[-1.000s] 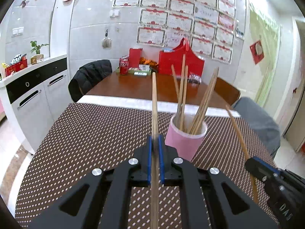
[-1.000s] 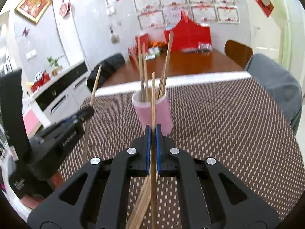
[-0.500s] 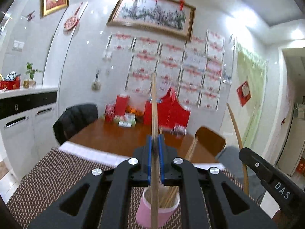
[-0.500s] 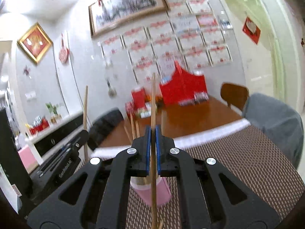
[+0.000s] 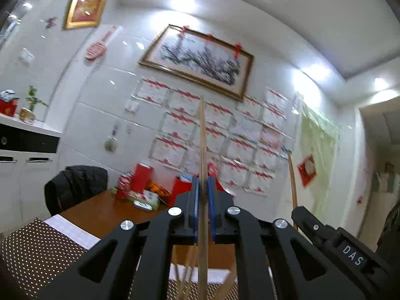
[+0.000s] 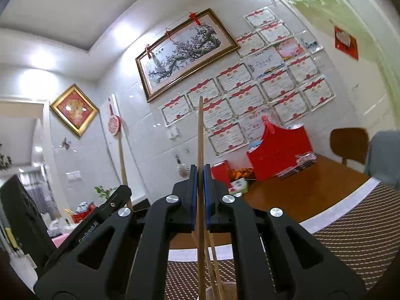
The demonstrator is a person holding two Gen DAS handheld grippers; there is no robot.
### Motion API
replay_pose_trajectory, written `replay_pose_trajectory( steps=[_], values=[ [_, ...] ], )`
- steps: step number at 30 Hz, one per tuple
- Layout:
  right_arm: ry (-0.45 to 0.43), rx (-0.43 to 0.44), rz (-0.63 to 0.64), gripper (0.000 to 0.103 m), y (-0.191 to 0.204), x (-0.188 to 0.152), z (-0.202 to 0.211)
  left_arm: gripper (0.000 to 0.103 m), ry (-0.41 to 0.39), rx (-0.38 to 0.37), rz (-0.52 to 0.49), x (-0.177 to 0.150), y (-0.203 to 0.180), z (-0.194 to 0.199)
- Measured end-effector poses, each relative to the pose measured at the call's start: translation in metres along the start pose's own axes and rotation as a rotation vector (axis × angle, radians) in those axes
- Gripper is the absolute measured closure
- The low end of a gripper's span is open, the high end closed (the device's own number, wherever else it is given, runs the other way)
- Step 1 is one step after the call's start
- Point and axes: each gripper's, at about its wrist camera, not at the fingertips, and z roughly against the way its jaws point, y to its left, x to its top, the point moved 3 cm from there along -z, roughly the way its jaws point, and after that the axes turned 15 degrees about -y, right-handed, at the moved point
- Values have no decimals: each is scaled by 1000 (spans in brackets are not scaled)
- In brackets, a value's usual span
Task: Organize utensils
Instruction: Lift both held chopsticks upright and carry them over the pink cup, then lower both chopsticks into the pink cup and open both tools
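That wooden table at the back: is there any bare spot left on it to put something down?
Yes. The wooden table is bare along its near edge, between the red boxes by the wall and the white strip bordering the dotted cloth. Against the wall it is crowded with boxes and packets. Each gripper's jaws are shut on a chopstick.

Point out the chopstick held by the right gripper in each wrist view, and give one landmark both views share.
Left wrist view: the right gripper's chopstick stands near the right edge, rising from the right gripper.
Right wrist view: it runs up the middle of the picture, clamped between the blue pads.
Shared landmark: the framed blossom painting high on the tiled wall.
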Motion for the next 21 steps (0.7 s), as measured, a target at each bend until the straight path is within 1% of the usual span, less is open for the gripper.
replay_pose_trajectory(
  steps=[2,5,9,14,16,21],
  values=[
    [0,-1,-13,98,-7,-9,-6,95,-16,29,0,-12,4,0],
    [11,24,-12,98,-13,-26,-12,96,-2,39,6,-28,10,-4],
    [16,59,28,98,-14,-44,-18,95,38,61,26,-44,20,-13],
    [31,60,65,98,-14,-59,-18,95,86,81,30,-60,25,-16],
    [68,50,66,98,-15,-67,-19,95,114,65,23,-65,24,-16],
    [140,46,77,98,-15,-80,-14,95,142,56,-50,-74,24,-7]
  ],
)
